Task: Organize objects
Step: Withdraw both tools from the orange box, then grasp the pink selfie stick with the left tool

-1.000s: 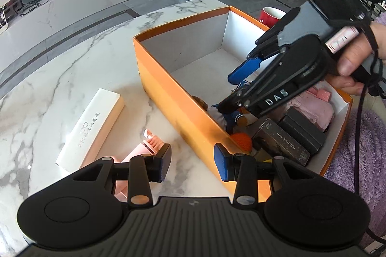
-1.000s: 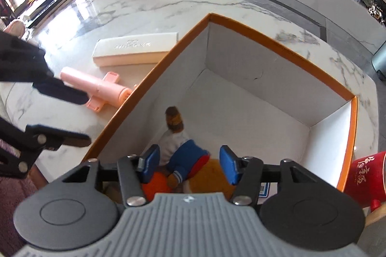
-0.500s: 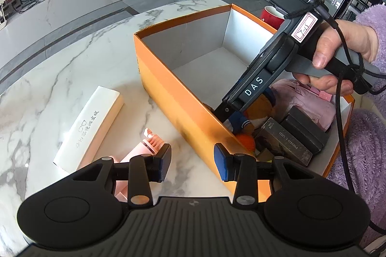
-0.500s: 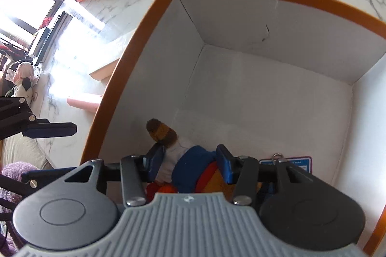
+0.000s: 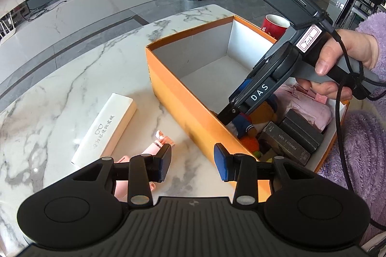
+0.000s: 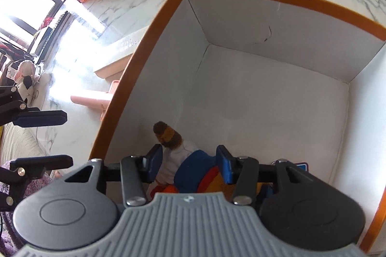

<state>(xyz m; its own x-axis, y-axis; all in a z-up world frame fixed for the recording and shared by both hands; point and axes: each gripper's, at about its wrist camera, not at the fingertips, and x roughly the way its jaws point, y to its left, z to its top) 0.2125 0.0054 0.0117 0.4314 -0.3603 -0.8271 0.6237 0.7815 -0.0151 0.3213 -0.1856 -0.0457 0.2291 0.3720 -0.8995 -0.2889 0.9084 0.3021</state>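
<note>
The right gripper (image 6: 187, 166) reaches steeply down into the orange box (image 5: 183, 110), its fingers set either side of a plush doll (image 6: 190, 167) that lies at the near end of the box floor. The blue pads sit close to the doll's blue and white body, but whether they press on it cannot be told. A hand (image 5: 342, 59) in a purple fleece sleeve holds this gripper's handle. Beyond the doll, the box floor is bare white; behind the gripper lie two dark boxes (image 5: 289, 138) and a pink bundle (image 5: 306, 110).

The left gripper (image 5: 193, 165) hovers over the tabletop (image 5: 60, 78) just outside the box's long wall, its fingers spread with nothing between them. A pink tool (image 5: 154, 148) lies under its left finger, and a white case (image 5: 106, 129) lies further left. A red cup (image 5: 273, 26) stands past the box's far corner.
</note>
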